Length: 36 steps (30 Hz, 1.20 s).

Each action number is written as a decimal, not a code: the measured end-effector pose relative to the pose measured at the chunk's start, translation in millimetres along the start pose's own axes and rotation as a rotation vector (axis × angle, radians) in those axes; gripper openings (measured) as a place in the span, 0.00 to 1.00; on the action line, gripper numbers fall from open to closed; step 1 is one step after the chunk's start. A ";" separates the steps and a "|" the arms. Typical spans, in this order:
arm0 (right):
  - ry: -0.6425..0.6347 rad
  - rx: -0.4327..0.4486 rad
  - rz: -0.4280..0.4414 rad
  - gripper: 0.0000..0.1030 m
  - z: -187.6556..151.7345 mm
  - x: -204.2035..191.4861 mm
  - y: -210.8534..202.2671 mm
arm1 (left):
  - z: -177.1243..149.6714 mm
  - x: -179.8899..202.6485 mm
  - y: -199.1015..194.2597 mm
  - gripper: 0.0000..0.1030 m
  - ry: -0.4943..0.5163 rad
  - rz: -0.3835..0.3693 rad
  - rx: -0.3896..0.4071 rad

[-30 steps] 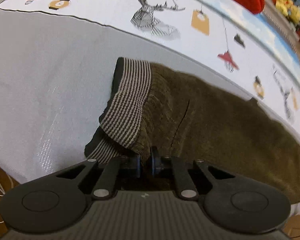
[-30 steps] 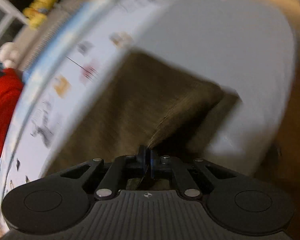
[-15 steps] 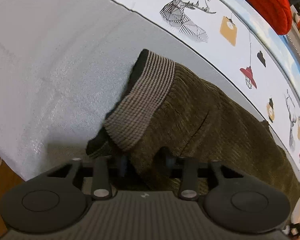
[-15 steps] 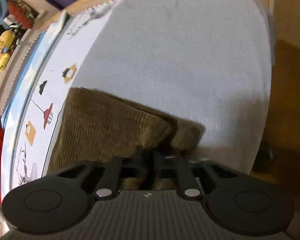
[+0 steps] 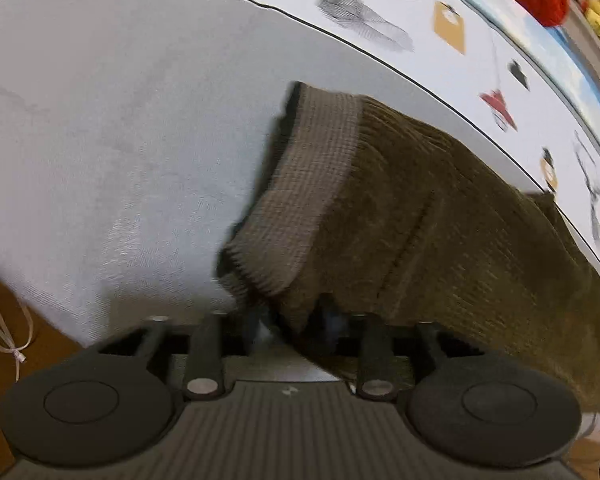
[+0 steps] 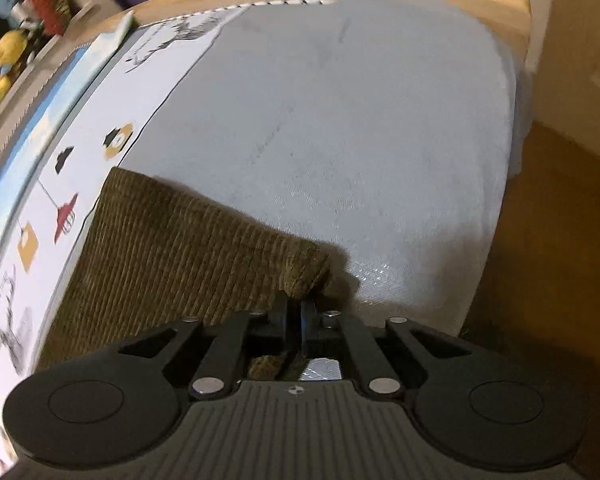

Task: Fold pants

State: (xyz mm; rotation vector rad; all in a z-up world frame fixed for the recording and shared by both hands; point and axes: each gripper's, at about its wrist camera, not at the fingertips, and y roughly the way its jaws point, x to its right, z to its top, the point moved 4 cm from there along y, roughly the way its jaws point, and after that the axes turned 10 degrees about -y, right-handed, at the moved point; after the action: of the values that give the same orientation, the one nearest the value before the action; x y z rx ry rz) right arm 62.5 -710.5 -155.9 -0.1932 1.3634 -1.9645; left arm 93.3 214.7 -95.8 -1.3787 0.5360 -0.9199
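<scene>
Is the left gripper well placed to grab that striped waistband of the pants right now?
Probably yes. The left gripper hangs right at the waistband, its fingers just opening, with the pants' near edge between them and nothing else in the way on the bed.

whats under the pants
The olive corduroy pants lie folded on a pale grey sheet that shows on the open sides. At the striped waistband a lower layer peeks out. Whatever else lies beneath is covered.
</scene>
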 end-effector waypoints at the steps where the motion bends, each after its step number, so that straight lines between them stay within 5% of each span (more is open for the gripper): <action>1: -0.005 0.012 -0.022 0.14 -1.4 -2.4 -7.6 | 2.2 -0.9 -6.0 0.48 0.002 0.014 0.031; 5: -0.072 0.168 -0.126 0.19 7.5 -11.3 -46.9 | 6.3 13.3 -37.0 0.48 0.084 0.072 0.225; 8: -0.192 0.259 -0.023 0.19 6.2 -37.4 -63.8 | 5.6 28.5 -48.4 0.47 0.148 0.057 0.314; 11: -0.304 0.137 0.120 0.19 -6.8 -62.4 -44.2 | 4.1 44.5 -49.9 0.45 0.221 0.016 0.353; 13: -0.343 -0.038 0.113 0.19 -22.0 -66.7 -15.2 | 3.7 53.8 -41.2 0.37 0.253 -0.057 0.319; 15: -0.382 -0.177 0.008 0.19 -36.6 -60.1 9.2 | 0.5 47.1 -18.6 0.31 0.255 -0.075 0.192; 17: -0.383 -0.153 -0.008 0.19 -31.9 -63.2 5.7 | -4.4 33.4 14.0 0.04 0.260 0.041 0.057; 20: -0.415 -0.064 -0.033 0.21 -23.8 -85.0 -11.8 | -3.8 31.9 10.5 0.02 0.269 0.040 0.058; 22: -0.475 0.046 0.049 0.22 -20.4 -115.5 -32.5 | -2.5 36.4 -2.1 0.08 0.259 0.000 0.099; 26: -0.650 0.180 0.217 0.41 -28.3 -190.6 -61.6 | -1.2 51.4 -10.2 0.14 0.319 -0.047 0.159; 29: -0.782 0.198 0.334 0.36 -50.0 -253.6 -71.6 | -5.0 39.5 15.8 0.13 0.325 0.045 0.060; 36: -1.026 0.109 0.610 0.35 -118.8 -388.7 -88.2 | 0.5 30.7 13.1 0.13 0.303 -0.007 0.049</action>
State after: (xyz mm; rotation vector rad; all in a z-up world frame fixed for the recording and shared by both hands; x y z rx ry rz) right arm 243.4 -359.3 -25.8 -0.5619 0.5287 -1.1173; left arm 114.0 189.5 -102.7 -1.2046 0.7324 -1.1487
